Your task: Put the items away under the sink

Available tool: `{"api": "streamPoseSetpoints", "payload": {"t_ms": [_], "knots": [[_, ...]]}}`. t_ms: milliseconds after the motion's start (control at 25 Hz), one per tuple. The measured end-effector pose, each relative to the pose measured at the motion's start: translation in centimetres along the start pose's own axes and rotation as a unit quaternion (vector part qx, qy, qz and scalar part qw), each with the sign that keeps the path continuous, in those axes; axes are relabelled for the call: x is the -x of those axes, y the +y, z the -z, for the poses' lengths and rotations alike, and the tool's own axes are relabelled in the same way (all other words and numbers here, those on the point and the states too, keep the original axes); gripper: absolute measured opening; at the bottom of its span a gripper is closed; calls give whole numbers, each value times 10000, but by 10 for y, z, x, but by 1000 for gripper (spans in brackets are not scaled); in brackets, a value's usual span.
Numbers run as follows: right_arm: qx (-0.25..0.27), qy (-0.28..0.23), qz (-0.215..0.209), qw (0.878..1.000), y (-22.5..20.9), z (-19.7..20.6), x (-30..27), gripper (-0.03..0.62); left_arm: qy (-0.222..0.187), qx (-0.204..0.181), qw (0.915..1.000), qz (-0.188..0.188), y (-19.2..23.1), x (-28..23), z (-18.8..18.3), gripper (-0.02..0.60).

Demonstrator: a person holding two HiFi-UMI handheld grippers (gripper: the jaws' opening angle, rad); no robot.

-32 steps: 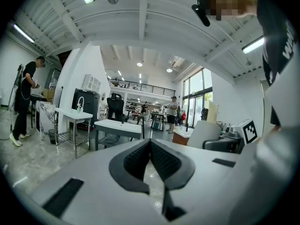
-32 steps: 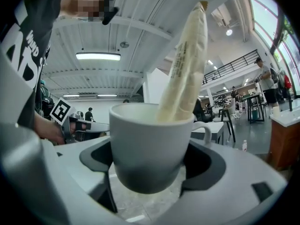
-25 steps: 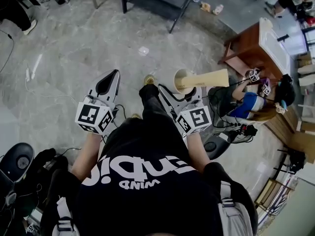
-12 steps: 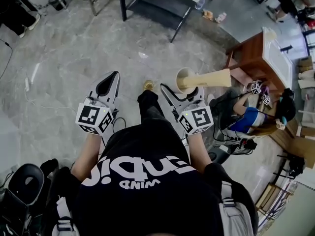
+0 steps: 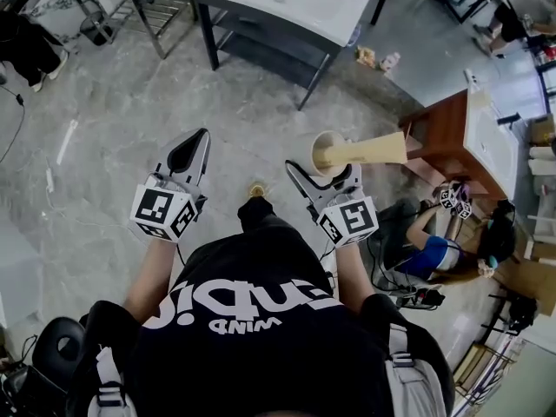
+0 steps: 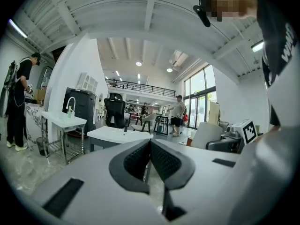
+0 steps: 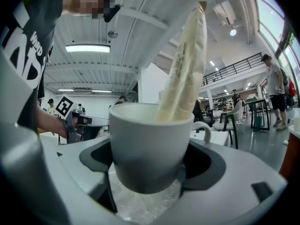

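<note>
My right gripper (image 5: 323,168) is shut on a white mug (image 7: 149,144), whose rim shows in the head view as the mug (image 5: 325,149). A long cream-coloured packet (image 5: 365,150) stands in the mug and sticks out to the right; in the right gripper view the packet (image 7: 185,64) rises above the rim. My left gripper (image 5: 191,150) is held level beside it, shut with nothing between its pads (image 6: 140,161). A white sink counter on a dark frame (image 5: 278,3) stands ahead across the floor, seen also as the sink counter (image 6: 117,134).
A brown wooden cabinet with a white top (image 5: 460,129) stands at the right, with a crouching person (image 5: 443,241) beside it. A second small washstand (image 6: 63,121) stands at the left. Grey marble floor (image 5: 113,102) lies between me and the counter.
The view has advanced toward the white sink counter, which now shows at the top. Both grippers keep their pose, the right still holding the mug.
</note>
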State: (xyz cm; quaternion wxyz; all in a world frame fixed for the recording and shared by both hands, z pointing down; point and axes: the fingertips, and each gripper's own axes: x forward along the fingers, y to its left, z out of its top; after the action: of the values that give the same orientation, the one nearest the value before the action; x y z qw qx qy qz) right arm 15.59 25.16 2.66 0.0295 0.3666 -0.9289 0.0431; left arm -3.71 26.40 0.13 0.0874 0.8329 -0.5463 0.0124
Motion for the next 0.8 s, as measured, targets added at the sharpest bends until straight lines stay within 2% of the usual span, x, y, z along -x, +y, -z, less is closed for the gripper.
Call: {"api": "streamPoseSetpoints", "payload": {"t_ms": [320,800], "knots": [[106,67,-35,9999,-74,-9,-70,445,18,-86,9999,95,34,-104,-17,20],[139,311,-44,9994,-119,6,-160,445,67,-79,9998,186,95,-180,-16,19]]}}
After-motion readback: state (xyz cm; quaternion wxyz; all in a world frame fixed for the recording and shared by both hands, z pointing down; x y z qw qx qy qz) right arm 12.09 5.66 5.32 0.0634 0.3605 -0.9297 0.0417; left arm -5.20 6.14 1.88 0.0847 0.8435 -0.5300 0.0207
